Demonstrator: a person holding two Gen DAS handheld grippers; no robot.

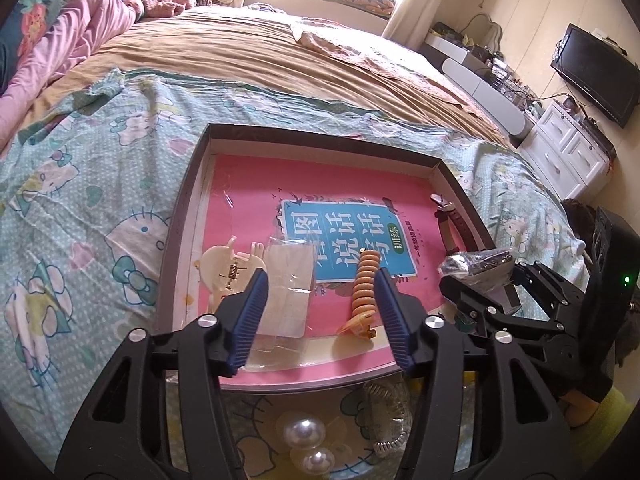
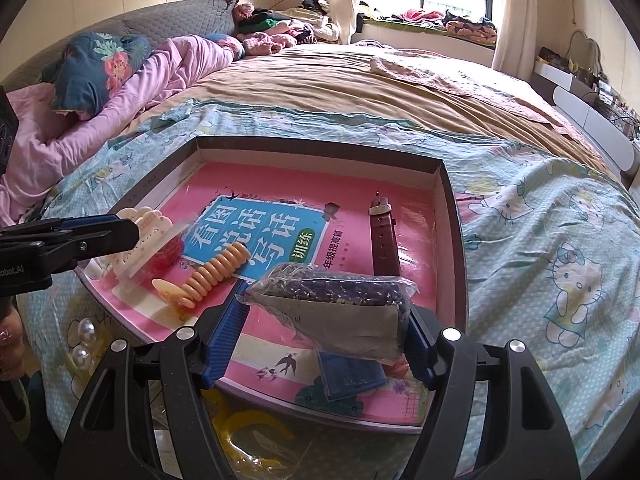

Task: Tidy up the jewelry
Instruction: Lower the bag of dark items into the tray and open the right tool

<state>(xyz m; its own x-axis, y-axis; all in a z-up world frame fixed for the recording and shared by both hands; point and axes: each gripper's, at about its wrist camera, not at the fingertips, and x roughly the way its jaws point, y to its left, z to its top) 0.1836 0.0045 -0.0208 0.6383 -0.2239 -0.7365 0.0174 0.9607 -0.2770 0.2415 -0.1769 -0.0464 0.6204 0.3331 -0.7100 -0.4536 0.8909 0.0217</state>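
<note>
right tool point(image 2: 320, 332): clamped on a clear bag point(image 2: 340, 300) stuffed with dark purple beads plus a grey card, held just over the tray's near right corner
left tool point(image 1: 320, 316): fingers apart, nothing in them, hanging over the tray's near edge
between its fingers: orange coil hair tie point(image 1: 365, 284) on the right, flat clear packet point(image 1: 288, 288) on the left
cream hair claw point(image 1: 224, 272): just left of the left finger, spring showing
watch point(image 2: 384, 240): brown strap, lying along the tray's right side
tray point(image 1: 320, 136): dark-walled, pink book cover for a floor, sits on the bed point(image 1: 80, 200)
pearls point(image 1: 308, 444): two big ones on the bed, just outside the near wall
</note>
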